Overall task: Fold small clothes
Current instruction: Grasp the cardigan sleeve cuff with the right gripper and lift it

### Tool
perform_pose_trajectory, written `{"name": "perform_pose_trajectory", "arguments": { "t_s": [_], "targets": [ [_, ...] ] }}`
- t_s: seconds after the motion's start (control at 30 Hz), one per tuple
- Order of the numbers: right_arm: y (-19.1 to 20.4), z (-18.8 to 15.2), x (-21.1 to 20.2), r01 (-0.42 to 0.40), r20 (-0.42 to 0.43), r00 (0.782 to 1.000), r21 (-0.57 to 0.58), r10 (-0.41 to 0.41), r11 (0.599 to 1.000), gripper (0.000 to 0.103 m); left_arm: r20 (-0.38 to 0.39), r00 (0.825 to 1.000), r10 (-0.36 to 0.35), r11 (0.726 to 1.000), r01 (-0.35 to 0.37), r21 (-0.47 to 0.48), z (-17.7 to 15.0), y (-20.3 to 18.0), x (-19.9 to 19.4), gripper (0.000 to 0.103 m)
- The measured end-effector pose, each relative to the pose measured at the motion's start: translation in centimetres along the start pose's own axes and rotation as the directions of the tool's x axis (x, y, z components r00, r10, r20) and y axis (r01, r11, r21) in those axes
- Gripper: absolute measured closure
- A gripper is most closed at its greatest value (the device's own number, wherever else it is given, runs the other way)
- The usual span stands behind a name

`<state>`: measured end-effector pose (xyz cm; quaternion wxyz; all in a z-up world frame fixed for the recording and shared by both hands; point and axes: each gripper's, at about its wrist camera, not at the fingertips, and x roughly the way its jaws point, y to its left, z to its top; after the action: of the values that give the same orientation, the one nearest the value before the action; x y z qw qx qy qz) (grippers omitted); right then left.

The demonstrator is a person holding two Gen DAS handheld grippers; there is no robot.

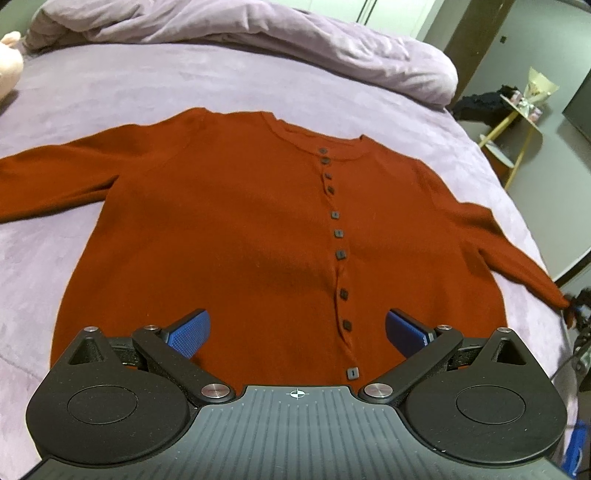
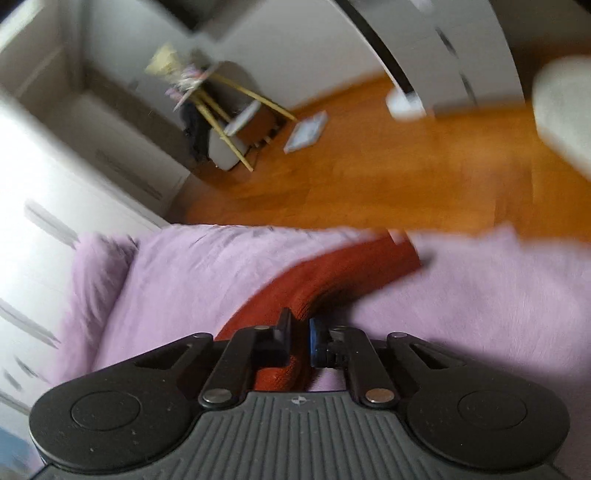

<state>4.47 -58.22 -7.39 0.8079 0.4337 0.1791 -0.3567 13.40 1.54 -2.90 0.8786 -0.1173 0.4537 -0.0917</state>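
A rust-red buttoned cardigan [image 1: 229,221] lies flat, front up, on a lilac bed [image 1: 110,88], with both sleeves spread out. My left gripper [image 1: 297,332] is open and empty, hovering over the cardigan's hem near the button row. In the right wrist view my right gripper [image 2: 300,332] is shut on the cardigan's sleeve [image 2: 332,273], which arcs up from the bed toward its cuff at the bed's edge. That view is blurred by motion.
A rumpled lilac duvet [image 1: 258,33] lies along the far side of the bed. A small yellow-legged side table [image 1: 517,122] with items stands past the bed's right edge; it also shows in the right wrist view [image 2: 221,110]. Wooden floor [image 2: 406,166] lies beyond the bed.
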Motion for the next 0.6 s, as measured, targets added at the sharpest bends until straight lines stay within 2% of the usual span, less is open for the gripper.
{"name": "perform_pose_trajectory", "arguments": {
  "t_s": [0.03,0.07,0.13,0.17,0.23,0.27,0.3,0.33,0.37,0.4,0.47,0.6],
  "targets": [
    [2.0,-0.5,-0.9,-0.020,0.035,0.999,-0.089,0.023,0.996,0.096,0.003,1.000,-0.006,1.000,0.006,-0.001,0.3,0.1,0.0,0.001],
    [4.1,-1.1,-2.0,-0.075,0.047,0.995,-0.182,0.085,0.980,0.096,0.005,1.000,-0.015,1.000,0.015,0.000,0.6,0.2,0.1,0.002],
    [8.9,-3.6,-4.9,-0.243,-0.001,0.966,-0.350,0.259,0.905,0.096,0.011,0.999,-0.039,0.999,0.038,0.005,1.4,0.1,0.2,0.012],
    [11.2,-5.5,-6.5,-0.354,-0.067,0.931,-0.416,0.360,0.838,0.096,0.018,0.998,-0.055,0.998,0.055,0.005,2.0,0.0,0.3,0.012],
    [15.0,-9.7,-9.5,-0.544,-0.218,0.832,-0.505,0.511,0.670,0.095,0.027,0.995,-0.100,0.995,0.100,0.004,2.9,-0.4,0.6,0.012],
    [16.5,-12.2,-10.8,-0.624,-0.304,0.772,-0.528,0.558,0.576,0.094,0.026,0.992,-0.121,0.993,0.121,0.002,3.3,-0.5,0.9,0.012],
    [17.5,-14.6,-11.7,-0.683,-0.387,0.722,-0.535,0.574,0.498,0.090,0.020,0.989,-0.144,0.990,0.144,-0.002,3.7,-0.6,1.2,0.012],
    [18.3,-17.1,-12.3,-0.727,-0.468,0.681,-0.526,0.563,0.441,0.082,0.007,0.986,-0.169,0.985,0.170,-0.014,4.1,-0.5,1.9,0.012],
    [18.5,-19.0,-12.5,-0.753,-0.522,0.655,-0.507,0.546,0.419,0.077,-0.006,0.983,-0.186,0.982,0.185,-0.030,4.3,-0.4,2.5,0.012],
    [18.4,-21.0,-12.5,-0.760,-0.563,0.649,-0.494,0.512,0.421,0.072,-0.022,0.979,-0.202,0.979,0.201,-0.047,4.5,-0.3,3.1,0.012],
    [17.4,-23.7,-12.3,-0.738,-0.579,0.674,-0.503,0.458,0.451,0.072,-0.056,0.973,-0.226,0.972,0.221,-0.080,4.9,0.3,4.7,0.012],
    [14.1,-24.8,-11.4,-0.674,-0.576,0.721,-0.457,0.385,0.580,0.072,-0.116,0.967,-0.228,0.968,0.213,-0.131,5.1,1.3,7.4,0.012]
  ]
}}
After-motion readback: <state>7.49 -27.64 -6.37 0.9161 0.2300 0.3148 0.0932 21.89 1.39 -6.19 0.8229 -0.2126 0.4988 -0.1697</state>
